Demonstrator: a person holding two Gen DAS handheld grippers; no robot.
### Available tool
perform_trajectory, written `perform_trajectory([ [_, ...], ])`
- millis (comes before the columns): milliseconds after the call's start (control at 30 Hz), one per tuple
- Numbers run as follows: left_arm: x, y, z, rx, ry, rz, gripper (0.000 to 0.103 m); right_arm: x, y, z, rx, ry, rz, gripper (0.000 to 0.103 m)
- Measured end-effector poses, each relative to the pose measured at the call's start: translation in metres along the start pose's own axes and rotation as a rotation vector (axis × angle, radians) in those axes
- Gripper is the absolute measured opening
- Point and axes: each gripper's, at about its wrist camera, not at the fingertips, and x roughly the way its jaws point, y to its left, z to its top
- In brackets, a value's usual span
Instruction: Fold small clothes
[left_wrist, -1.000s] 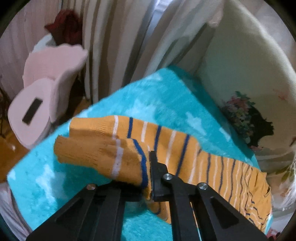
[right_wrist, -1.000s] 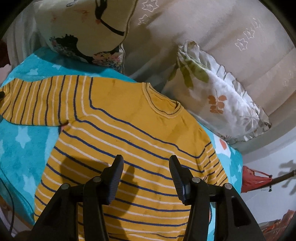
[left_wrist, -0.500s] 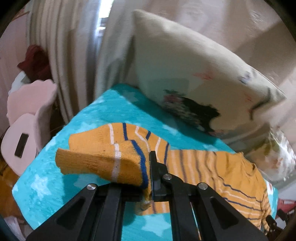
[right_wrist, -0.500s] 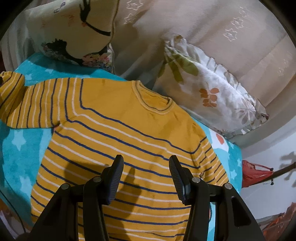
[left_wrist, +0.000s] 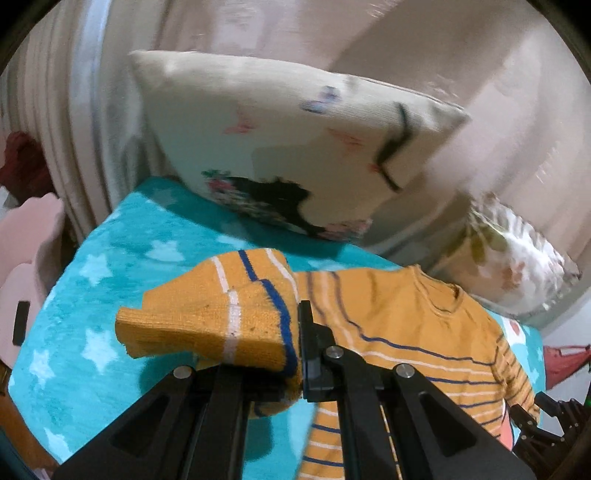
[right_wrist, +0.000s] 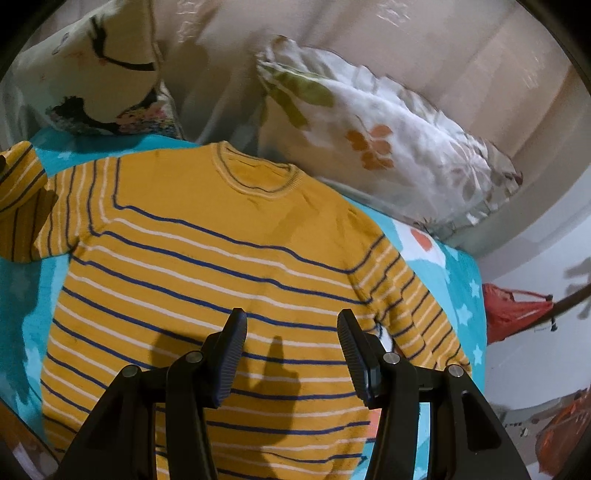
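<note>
A small mustard-yellow sweater (right_wrist: 229, 258) with blue and white stripes lies face up on a turquoise star blanket (right_wrist: 461, 291), neck toward the pillows. My left gripper (left_wrist: 297, 354) is shut on the cuff of the sweater's left sleeve (left_wrist: 221, 325) and holds it lifted above the blanket, the sleeve bent back toward the sweater's body (left_wrist: 406, 332). That raised sleeve shows at the left edge of the right wrist view (right_wrist: 22, 199). My right gripper (right_wrist: 291, 354) hovers open over the lower chest of the sweater, nothing between its fingers. The other sleeve (right_wrist: 413, 314) lies flat at the right.
A cream pillow with a dark print (left_wrist: 295, 147) and a leaf-print pillow (right_wrist: 388, 147) lean against the headboard behind the sweater. A pink chair (left_wrist: 26, 258) stands beyond the blanket's left edge. Red items (right_wrist: 517, 314) lie off the bed at the right.
My left gripper has lifted the sleeve cuff and carried it toward the sweater's body, which has come into its view. My right gripper has drifted over the sweater toward its right side, still open.
</note>
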Motion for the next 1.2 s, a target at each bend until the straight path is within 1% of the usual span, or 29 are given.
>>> perform_trajectory([
  [533, 0.031, -0.120, -0.025, 0.128, 0.057, -0.064, 0.005, 0.031, -0.087, -0.038, 0.100, 0.044, 0.007, 0.055],
  [800, 0.054, -0.188, -0.041, 0.182, 0.105, -0.126, 0.005, 0.048, -0.127, -0.053, 0.142, 0.072, 0.004, 0.055],
  [933, 0.073, -0.229, -0.051, 0.220, 0.132, -0.161, 0.005, 0.058, -0.147, -0.063, 0.172, 0.095, -0.006, 0.055],
  [1067, 0.097, -0.268, -0.068, 0.252, 0.187, -0.215, 0.005, 0.070, -0.169, -0.077, 0.214, 0.130, -0.023, 0.055],
  [1133, 0.108, -0.283, -0.077, 0.265, 0.221, -0.236, 0.010, 0.076, -0.179, -0.085, 0.237, 0.150, -0.027, 0.055],
  [1200, 0.116, -0.293, -0.087, 0.267, 0.246, -0.254, 0.022, 0.080, -0.187, -0.090, 0.254, 0.163, -0.028, 0.055],
])
